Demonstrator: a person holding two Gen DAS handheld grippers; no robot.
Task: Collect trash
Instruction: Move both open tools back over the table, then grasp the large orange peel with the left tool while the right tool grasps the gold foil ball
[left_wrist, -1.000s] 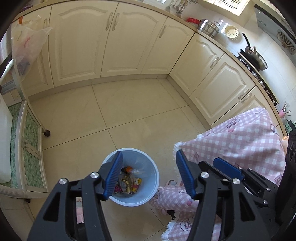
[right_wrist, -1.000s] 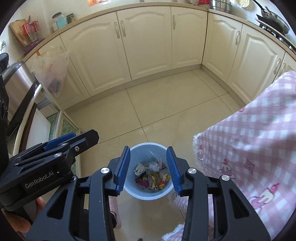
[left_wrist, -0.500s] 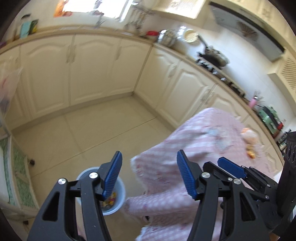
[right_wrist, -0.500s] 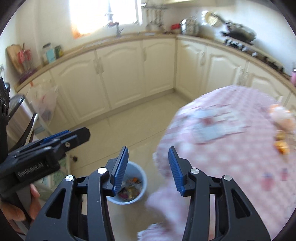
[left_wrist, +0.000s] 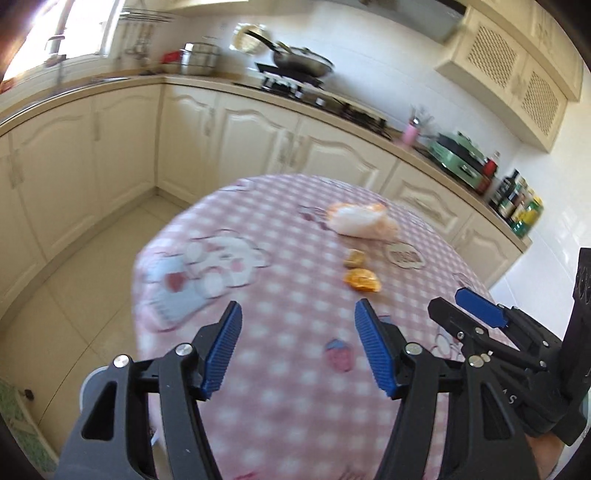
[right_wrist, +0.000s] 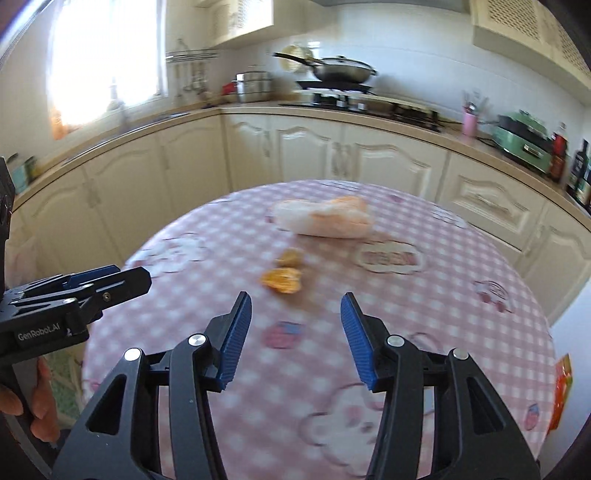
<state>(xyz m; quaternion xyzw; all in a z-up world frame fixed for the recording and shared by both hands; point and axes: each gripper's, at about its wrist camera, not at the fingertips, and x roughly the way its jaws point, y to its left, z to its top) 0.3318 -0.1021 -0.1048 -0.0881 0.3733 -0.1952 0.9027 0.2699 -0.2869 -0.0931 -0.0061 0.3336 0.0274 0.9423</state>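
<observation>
Kitchen counter (right_wrist: 369, 120): runs along the far walls behind the table; carries a stove with a wok (right_wrist: 341, 74), a steel pot (right_wrist: 253, 86), a pink cup (right_wrist: 470, 123), a green appliance (right_wrist: 522, 142) and dark bottles (right_wrist: 580, 170) at its right end.
Table (right_wrist: 461, 258): round, covered with a pink checked cloth with cartoon prints; fills the lower middle of both wrist views (both views motion-blurred).
Bin (left_wrist: 92, 380): only a pale blue sliver of rim shows in the left wrist view, on the floor by the table's left edge, behind the left gripper's left finger.
White-orange bag (right_wrist: 321, 218): lies crumpled toward the table's far edge, well ahead of both grippers.
Left gripper (left_wrist: 297, 347): over the near part of the table, jaws moderately apart, nothing between the blue pads; only tablecloth shows in the gap.
Right gripper (right_wrist: 295, 338): over the near part of the table beside the left one, jaws opening, nothing between them; it grips nothing.
Orange packet (right_wrist: 561, 387): at the table's right edge, right of the right gripper (partly cut by the fisheye rim).
Larger orange scrap (right_wrist: 281, 280): on the cloth near mid-table, just ahead of the right gripper's left finger; in the left wrist view (left_wrist: 362, 280) it lies ahead of the left gripper's right finger. Apart from both grippers.
Smaller orange scrap (right_wrist: 290, 257): just beyond the larger one, toward the bag (too blurred to identify).
Hand (right_wrist: 37, 402): holds the left gripper's handle, at the left edge of the right wrist view.
</observation>
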